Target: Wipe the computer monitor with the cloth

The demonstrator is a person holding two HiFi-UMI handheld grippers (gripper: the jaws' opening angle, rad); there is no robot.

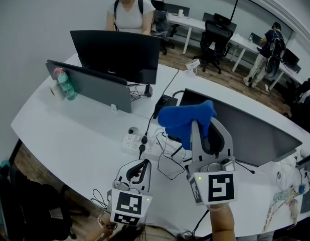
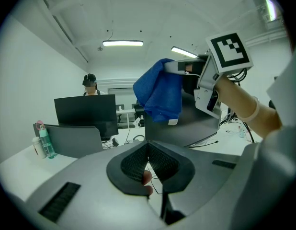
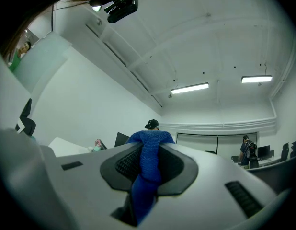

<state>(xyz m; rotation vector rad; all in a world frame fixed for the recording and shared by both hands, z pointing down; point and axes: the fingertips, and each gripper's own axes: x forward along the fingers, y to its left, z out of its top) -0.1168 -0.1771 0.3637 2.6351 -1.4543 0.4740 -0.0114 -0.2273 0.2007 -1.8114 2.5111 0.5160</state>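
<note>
A blue cloth [image 1: 185, 120] hangs bunched from my right gripper [image 1: 202, 129], which is shut on it and raised above the desk, in front of the near monitor's grey back [image 1: 245, 132]. In the right gripper view the cloth [image 3: 147, 169] runs down between the closed jaws. From the left gripper view the cloth [image 2: 158, 95] and right gripper [image 2: 205, 78] hover over that monitor [image 2: 186, 123]. My left gripper [image 1: 140, 172] sits low near the desk's front edge, jaws shut with nothing between them. A second black monitor [image 1: 117, 54] stands further back, screen facing me.
A grey laptop-like panel [image 1: 92, 87] and a teal bottle [image 1: 65, 84] stand at the left of the white desk [image 1: 69, 129]. A power strip [image 1: 137, 142] and loose cables [image 1: 167, 159] lie mid-desk. A person [image 1: 130, 11] sits behind the far monitor; another stands at back right [image 1: 268, 51].
</note>
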